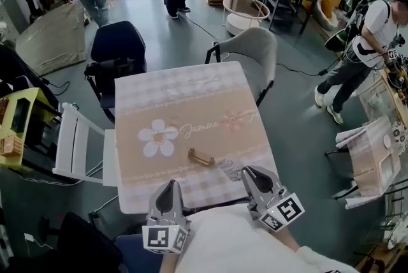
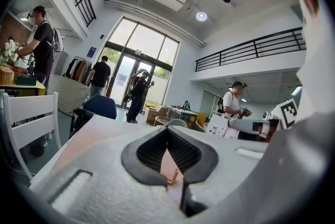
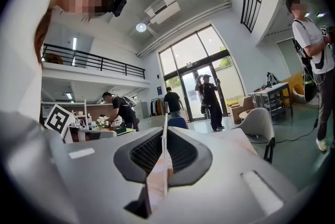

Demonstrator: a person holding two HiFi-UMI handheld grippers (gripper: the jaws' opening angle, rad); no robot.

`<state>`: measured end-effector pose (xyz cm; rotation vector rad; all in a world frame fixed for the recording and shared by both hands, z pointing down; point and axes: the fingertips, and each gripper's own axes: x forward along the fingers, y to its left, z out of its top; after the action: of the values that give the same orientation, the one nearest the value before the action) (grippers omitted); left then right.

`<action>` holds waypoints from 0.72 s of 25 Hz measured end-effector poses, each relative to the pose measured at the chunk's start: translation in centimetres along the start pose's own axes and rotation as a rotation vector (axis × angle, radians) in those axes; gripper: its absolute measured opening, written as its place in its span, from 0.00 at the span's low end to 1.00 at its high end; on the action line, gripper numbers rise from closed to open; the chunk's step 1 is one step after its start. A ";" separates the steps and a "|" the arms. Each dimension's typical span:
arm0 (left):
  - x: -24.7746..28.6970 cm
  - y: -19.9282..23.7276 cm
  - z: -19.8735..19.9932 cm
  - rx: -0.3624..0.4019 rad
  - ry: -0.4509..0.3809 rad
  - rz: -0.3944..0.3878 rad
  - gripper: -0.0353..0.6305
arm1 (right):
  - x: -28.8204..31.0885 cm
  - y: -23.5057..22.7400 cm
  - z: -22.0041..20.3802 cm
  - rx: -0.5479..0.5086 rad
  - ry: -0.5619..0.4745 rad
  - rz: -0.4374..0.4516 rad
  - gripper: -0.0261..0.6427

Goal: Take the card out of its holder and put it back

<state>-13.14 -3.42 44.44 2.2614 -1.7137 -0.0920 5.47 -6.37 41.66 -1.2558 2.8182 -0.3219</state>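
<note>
grey left hand-held gripper (image 1: 169, 187), right hand-held gripper (image 1: 254, 175); black pads (image 2: 184, 153); marker cubes (image 1: 164, 238); white top (image 1: 236, 241)

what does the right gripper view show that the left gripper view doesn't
Only the right gripper view: a thin card seen edge-on, pinched in the right claw.
Only the left gripper view: the wooden holder lying on the table, glimpsed past the left claw, which grips nothing.
Both: the same hall, with people standing by the glass doors.
</note>
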 end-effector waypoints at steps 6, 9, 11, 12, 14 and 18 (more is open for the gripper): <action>0.3 0.0 -0.2 -0.002 0.003 0.005 0.06 | 0.2 -0.3 -0.2 0.000 0.008 0.008 0.07; 0.3 -0.1 -0.1 -0.006 0.002 0.007 0.06 | 0.3 -0.4 -0.2 0.010 0.014 0.012 0.07; 0.3 -0.1 -0.1 -0.013 0.005 0.013 0.06 | 0.3 -0.4 -0.3 0.013 0.020 0.017 0.07; 0.2 -0.1 -0.1 -0.015 0.007 0.015 0.06 | 0.3 -0.4 -0.3 0.014 0.022 0.019 0.07; 0.2 -0.3 -0.1 -0.015 0.011 0.016 0.06 | 0.1 -0.4 -0.3 0.014 0.025 0.018 0.07; 0.4 -0.6 0.0 -0.022 0.009 0.000 0.06 | -0.2 -0.7 -0.1 0.018 0.024 0.012 0.07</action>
<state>-12.48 -3.61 44.37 2.2426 -1.6998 -0.0993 6.11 -6.66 41.89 -1.2391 2.8345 -0.3637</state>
